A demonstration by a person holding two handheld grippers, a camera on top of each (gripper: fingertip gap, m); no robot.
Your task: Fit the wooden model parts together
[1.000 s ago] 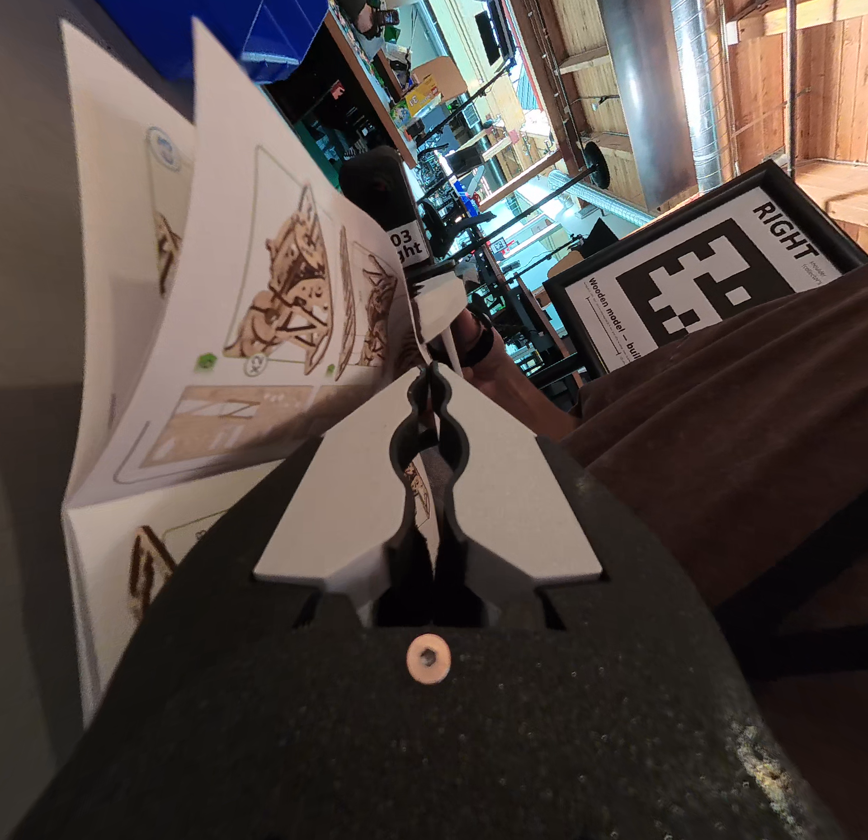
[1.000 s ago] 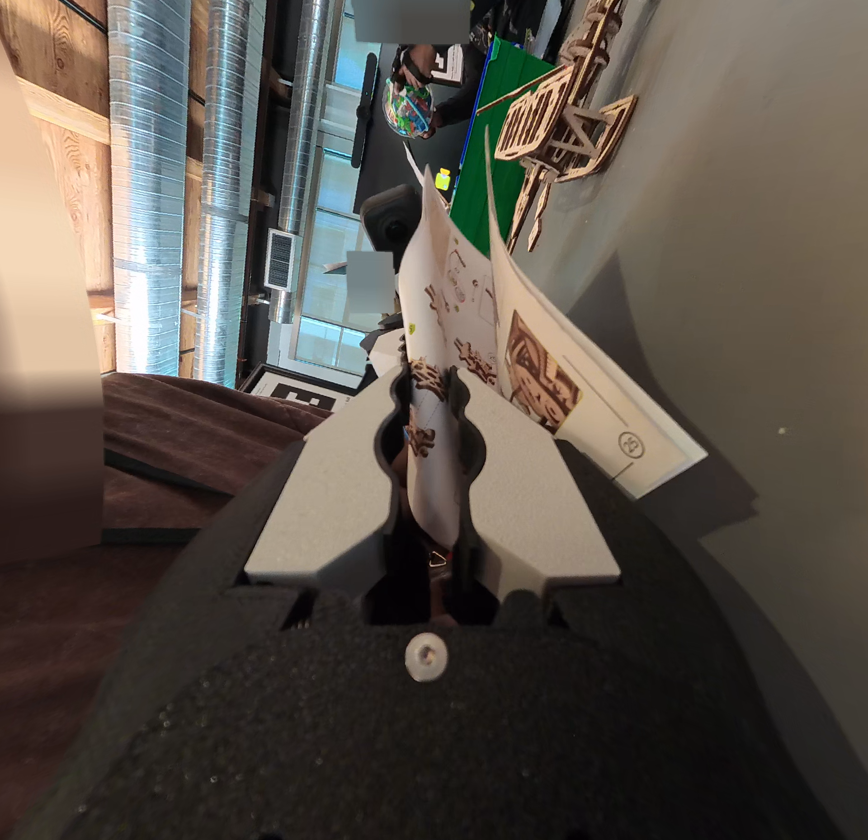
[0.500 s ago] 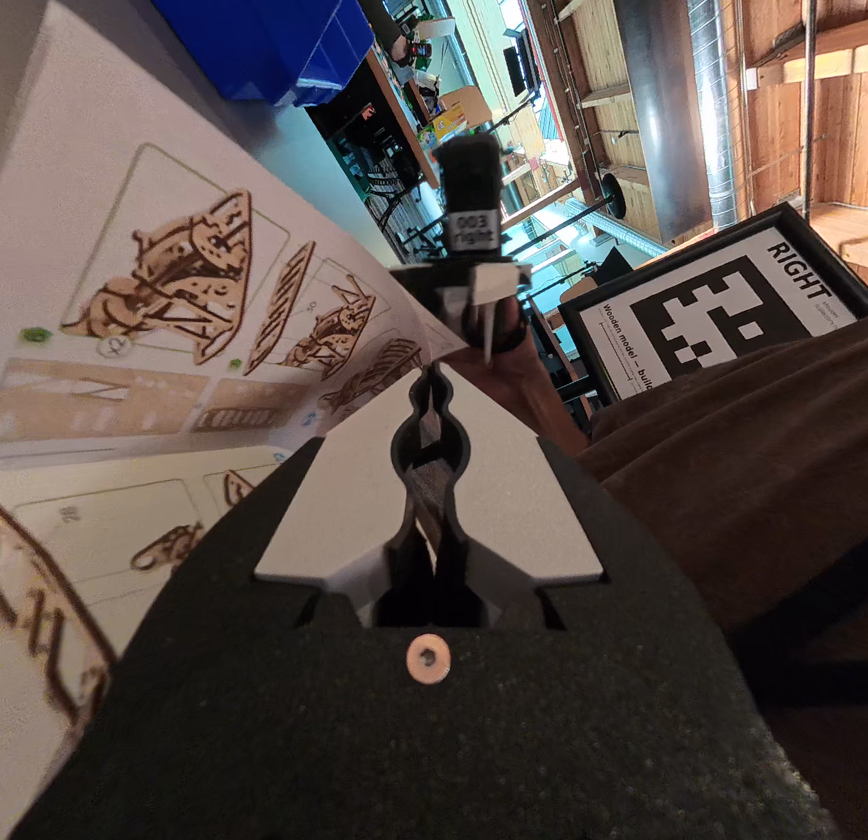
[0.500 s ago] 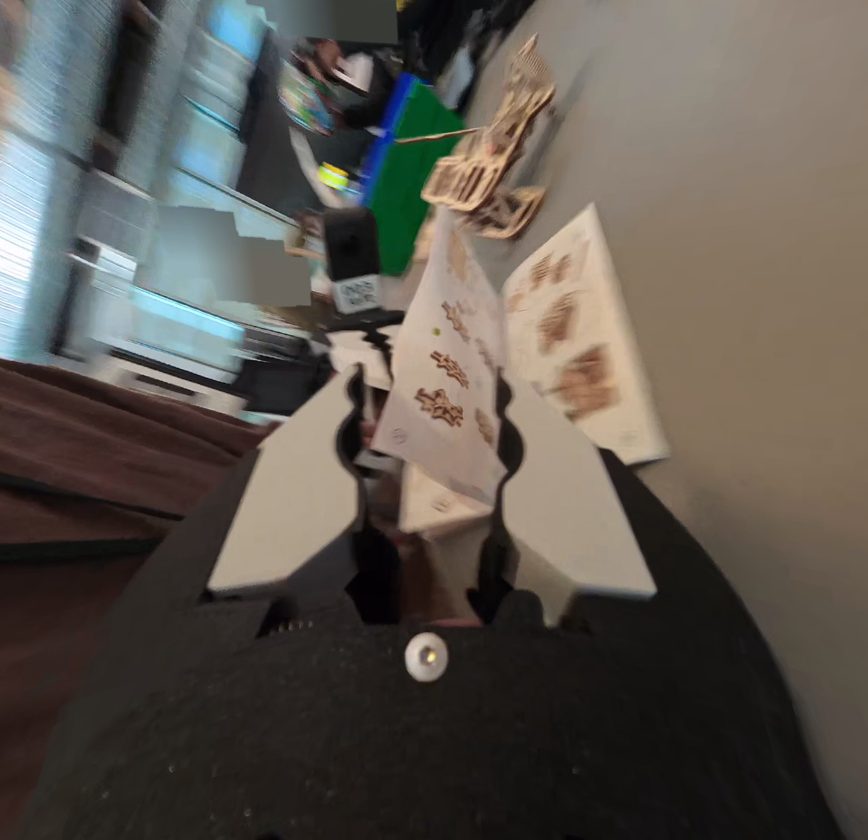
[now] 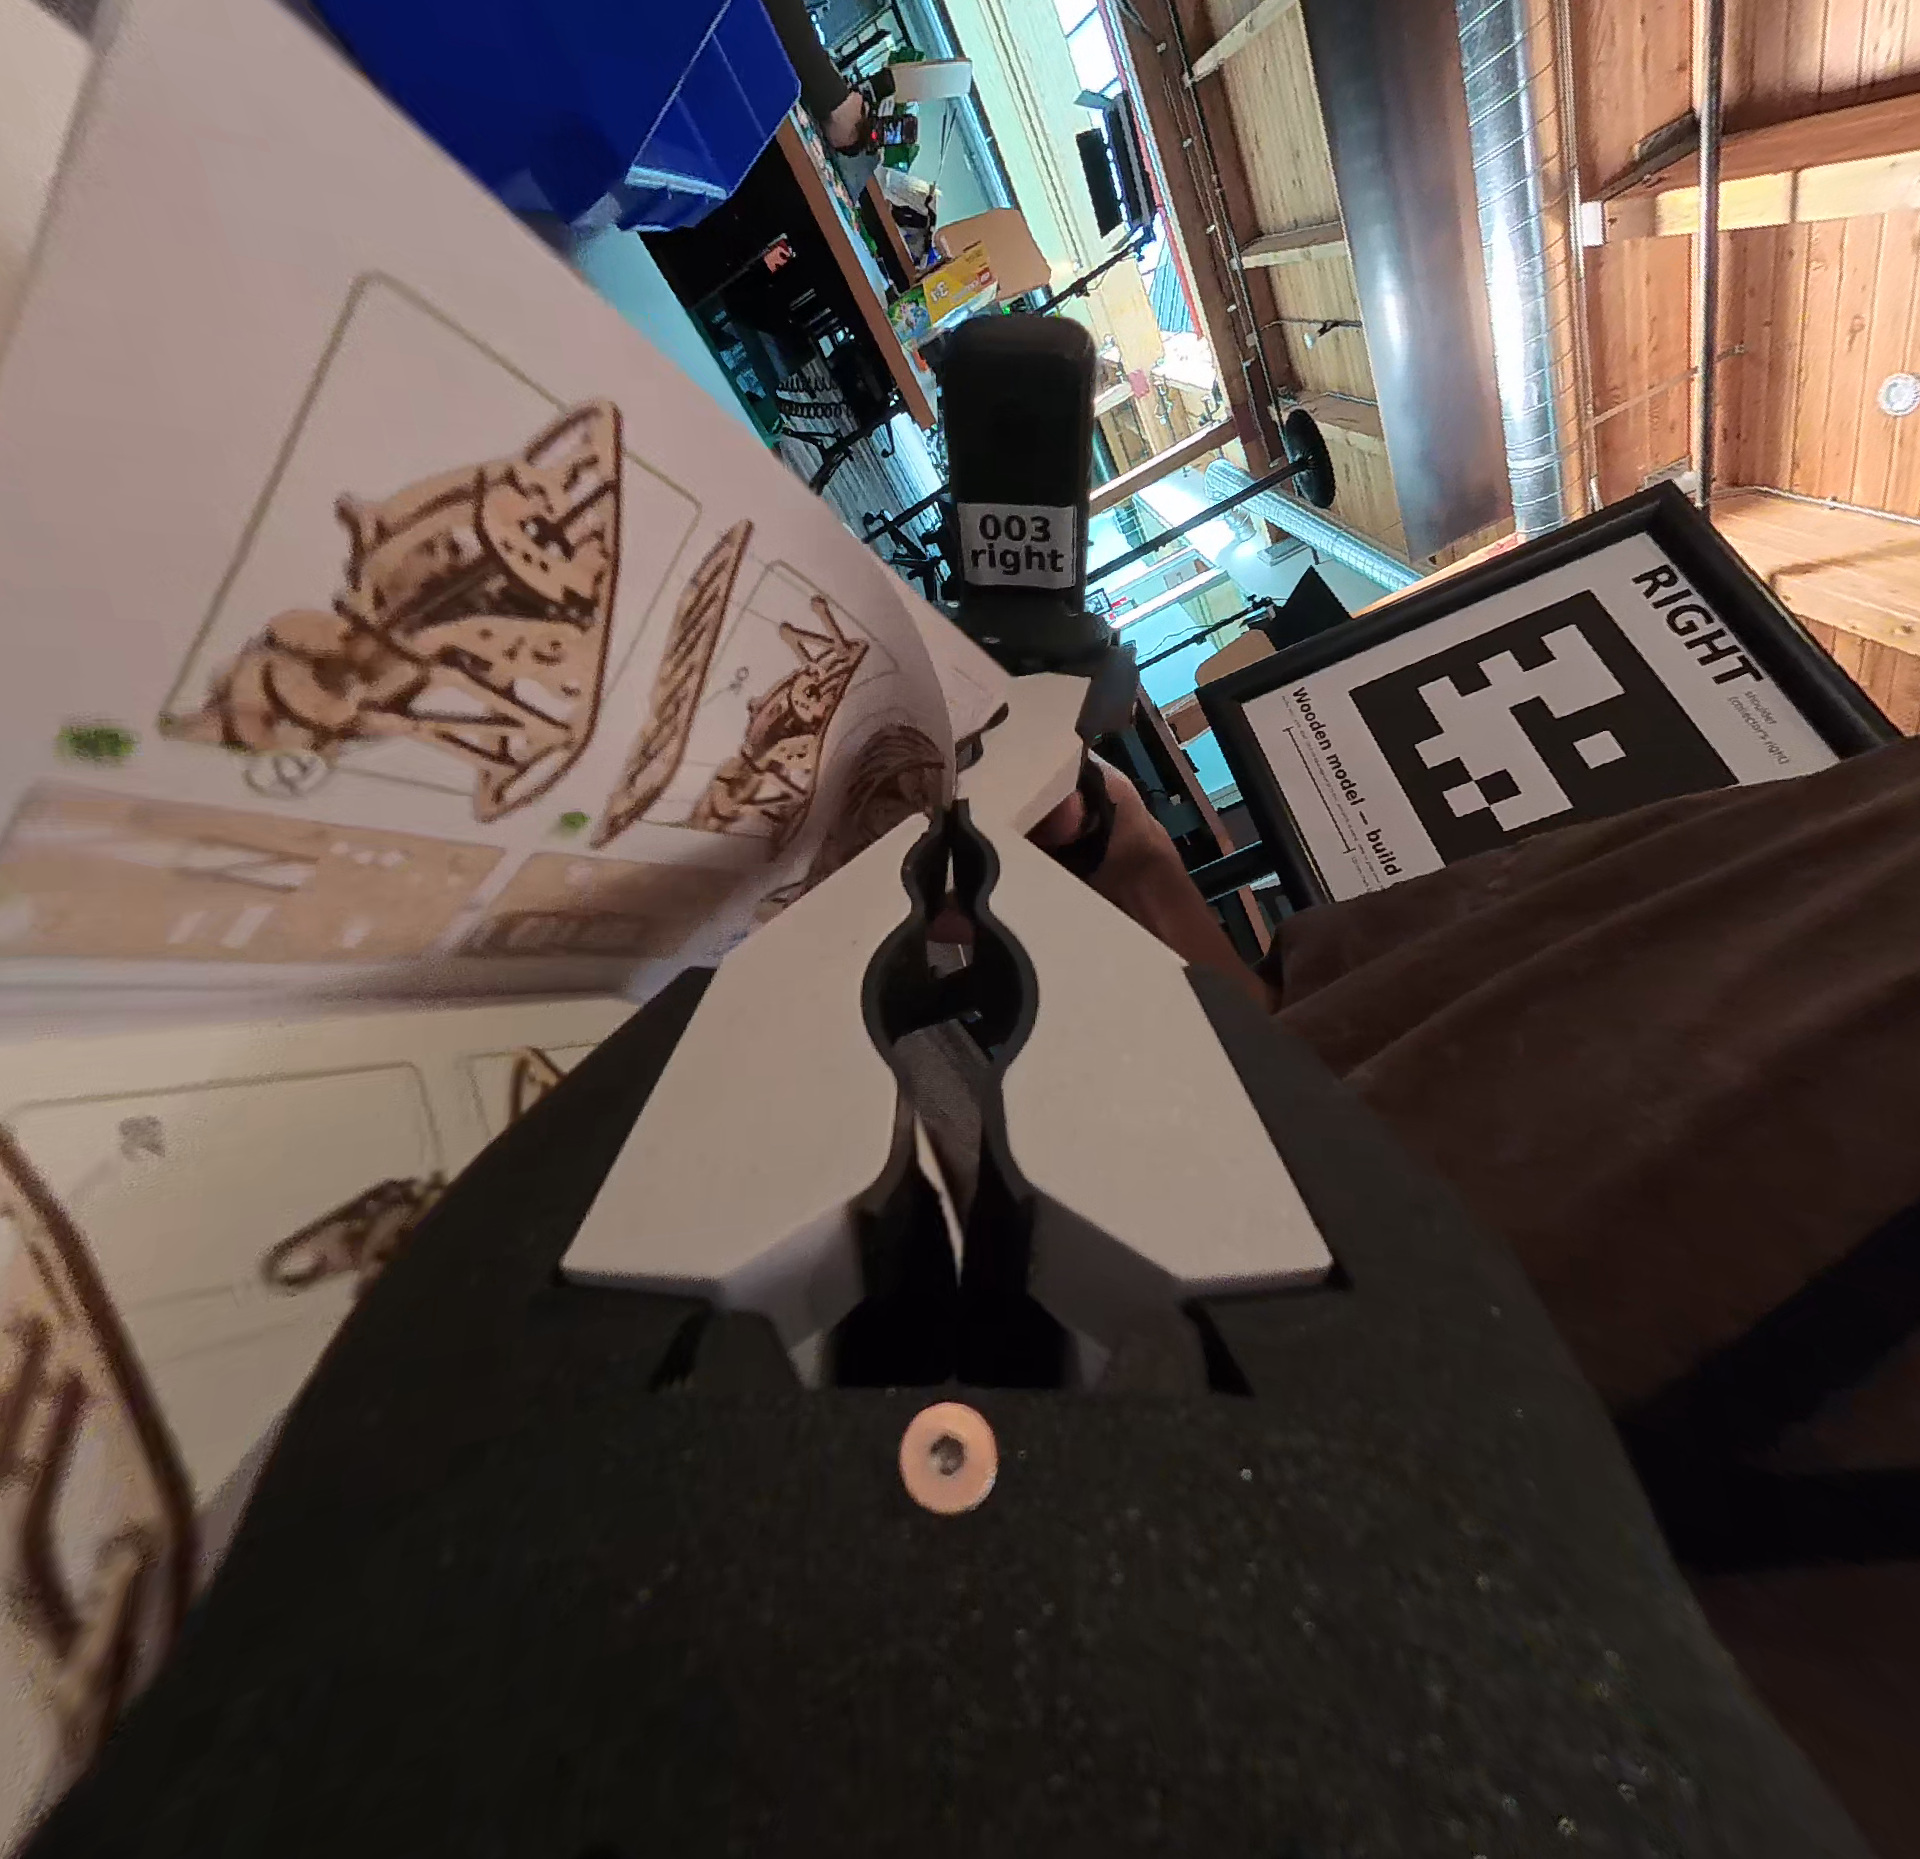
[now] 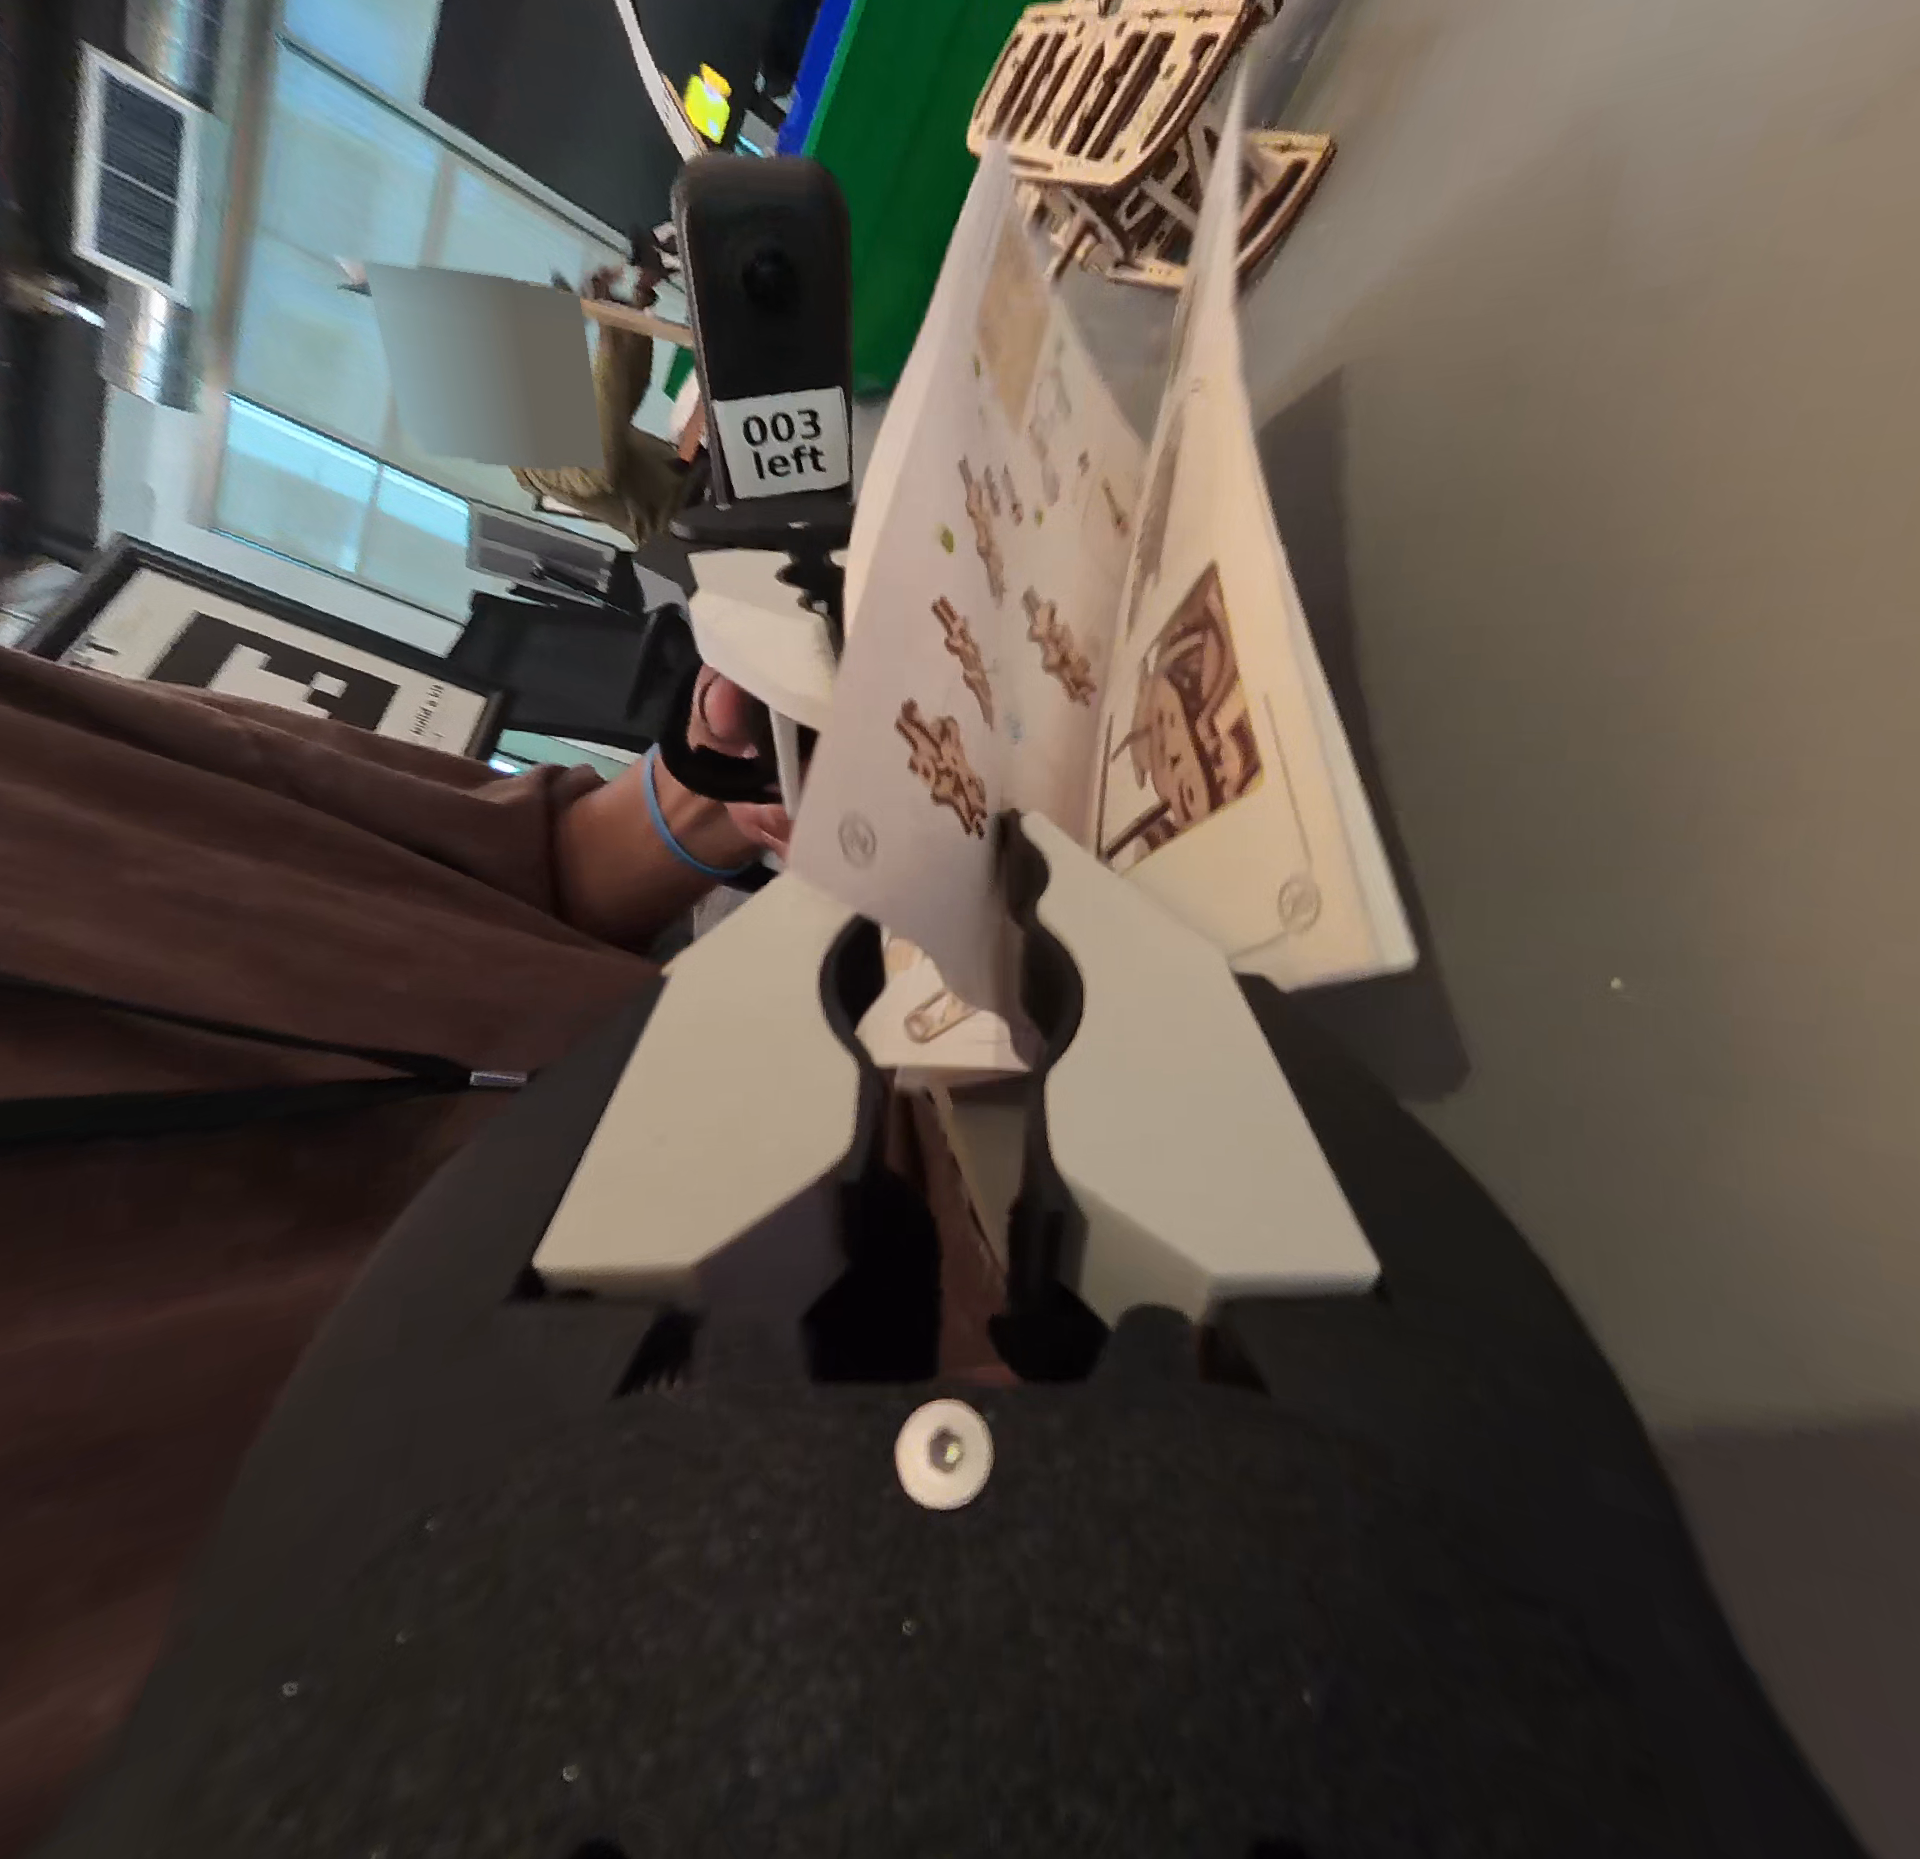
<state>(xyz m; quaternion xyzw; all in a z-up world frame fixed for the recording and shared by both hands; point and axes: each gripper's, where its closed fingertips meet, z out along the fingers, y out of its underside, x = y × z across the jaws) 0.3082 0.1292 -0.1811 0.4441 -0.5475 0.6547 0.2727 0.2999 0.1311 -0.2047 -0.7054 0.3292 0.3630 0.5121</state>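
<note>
A white instruction booklet (image 5: pixel 364 614) with pictures of the wooden model stands open on the grey table. My left gripper (image 5: pixel 951 822) is shut on the edge of one of its pages, with a paper strip between the fingers. It also shows in the right wrist view (image 6: pixel 816 604), pinching that page. My right gripper (image 6: pixel 925 874) is open, and a loose page of the booklet (image 6: pixel 1195 729) hangs in the gap between its fingers. It faces the left gripper in the left wrist view (image 5: pixel 997 760). The partly built wooden model (image 6: pixel 1132 116) stands on the table beyond the booklet.
A blue bin (image 5: pixel 540 53) stands behind the booklet. A framed black-and-white marker sign (image 5: pixel 1538 729) and a brown cloth (image 5: pixel 1558 1082) are on the person's side. A green mat (image 6: pixel 914 147) lies beside the model. Bare grey table (image 6: pixel 1662 666) lies past the booklet. Both grippers' tips are close together, under 4 cm apart.
My right gripper opened and let go of the page it pinched. The page it held now hangs loose between its fingers. My left gripper stays shut on its page.
</note>
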